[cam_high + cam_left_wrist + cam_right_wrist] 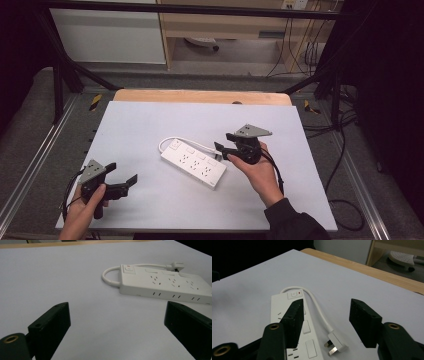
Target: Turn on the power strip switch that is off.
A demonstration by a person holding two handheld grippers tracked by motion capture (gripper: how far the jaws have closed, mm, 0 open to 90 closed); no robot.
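- High view is showing a white power strip [194,164] lying flat near the middle of the desk [150,125], its cord [172,141] looping toward the far edge.
- Right gripper [223,146] is hovering just beside the strip's right end, jaws spread, with the plug [335,343] lying below and between them.
- Left gripper [121,178] is sitting near the front left corner, jaws spread wide, holding nothing, well apart from the strip.
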